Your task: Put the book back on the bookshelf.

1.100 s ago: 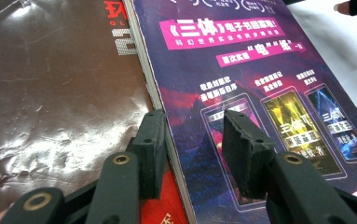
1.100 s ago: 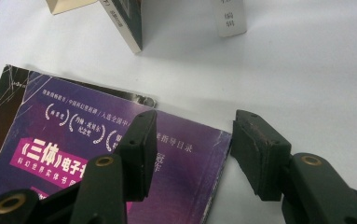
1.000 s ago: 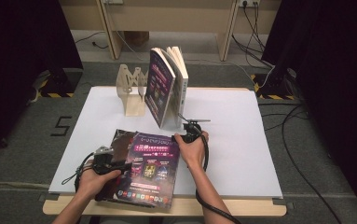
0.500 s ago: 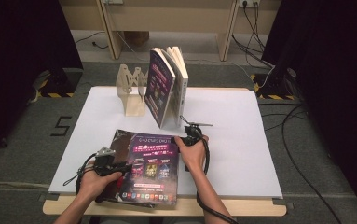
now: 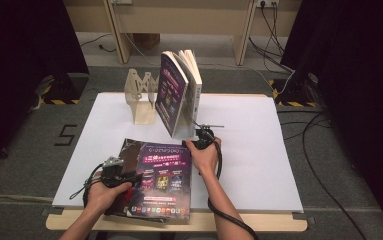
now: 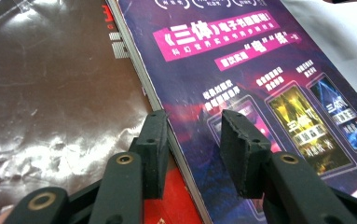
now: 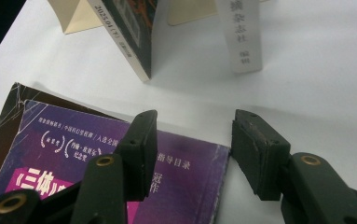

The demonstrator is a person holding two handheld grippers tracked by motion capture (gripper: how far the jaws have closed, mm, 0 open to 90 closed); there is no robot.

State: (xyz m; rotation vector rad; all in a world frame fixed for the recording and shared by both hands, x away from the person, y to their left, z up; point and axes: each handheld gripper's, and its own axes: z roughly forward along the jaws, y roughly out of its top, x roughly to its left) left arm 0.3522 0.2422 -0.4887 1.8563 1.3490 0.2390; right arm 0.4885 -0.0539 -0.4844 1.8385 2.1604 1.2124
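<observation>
Both tools [image 5: 129, 178] [image 5: 202, 134] low, jaws apart

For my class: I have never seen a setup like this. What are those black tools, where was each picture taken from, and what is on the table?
No robot here: a person holds a hand tool with two black jaws in each hand, the left gripper and the right gripper.

The high view looks down on the white table from above the person. Each of the other two views comes from a camera riding on one gripper, looking along its jaws.

On the table a purple magazine lies flat on top of a dark brown one. Further back, more magazines stand upright beside a wooden rack.

The left gripper's jaws straddle the purple magazine's left edge; the right gripper's sit over its far right corner. Both have just been shifting, but neither looks clamped shut.
</observation>
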